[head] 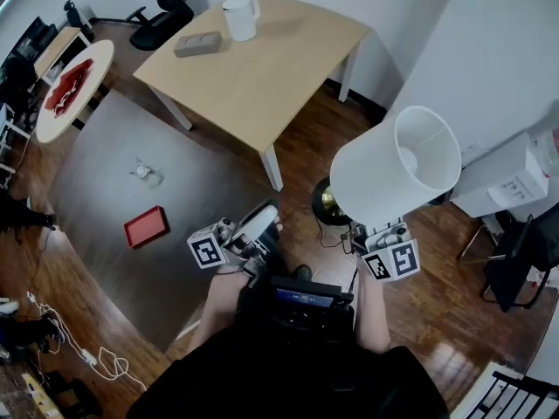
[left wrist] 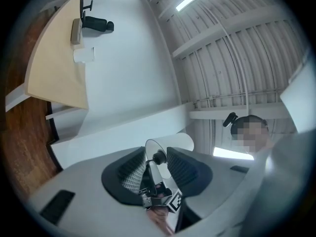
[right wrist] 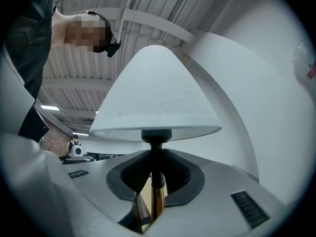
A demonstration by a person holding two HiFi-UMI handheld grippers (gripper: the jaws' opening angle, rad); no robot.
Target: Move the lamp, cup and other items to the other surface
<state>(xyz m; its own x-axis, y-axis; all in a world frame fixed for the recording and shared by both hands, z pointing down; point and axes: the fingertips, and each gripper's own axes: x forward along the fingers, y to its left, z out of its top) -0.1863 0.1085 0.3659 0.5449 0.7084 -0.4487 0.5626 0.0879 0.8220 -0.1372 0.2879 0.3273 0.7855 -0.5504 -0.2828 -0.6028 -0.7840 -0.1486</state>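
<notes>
Over at the far left we see a round table (head: 54, 125) bearing a red cloth (head: 68, 84), and beside it a grey rug (head: 105, 208) with a red tray (head: 146, 226) lying flat on it. Further back stands the tan table (head: 262, 77), where a grey box (head: 197, 44) and the white cup (head: 240, 16) sit upright near each other, well apart from us. Nearer, our left forearm (head: 217, 308) reaches up from the bottom edge and holds the left gripper (head: 258, 222) out over the rug's edge, tilted somewhat upward and angled toward the right. Its jaws stand apart and nothing is pinched between the pads; the lamp and the other gripper show through the gap, some way off. Our right forearm (head: 371, 312) mirrors the left, carrying the right gripper (right wrist: 153, 174) at much the same height, nose raised a little. Its jaws are closed on the lamp (head: 376, 182), pads pressing the thin stem (right wrist: 156, 201) just below the white shade (right wrist: 153, 98). So the lamp is off the table and held over the wood floor (head: 437, 312). It is tipped, with the shade's open end toward the right, and its dark round base (head: 327, 201) is just left of the shade.
</notes>
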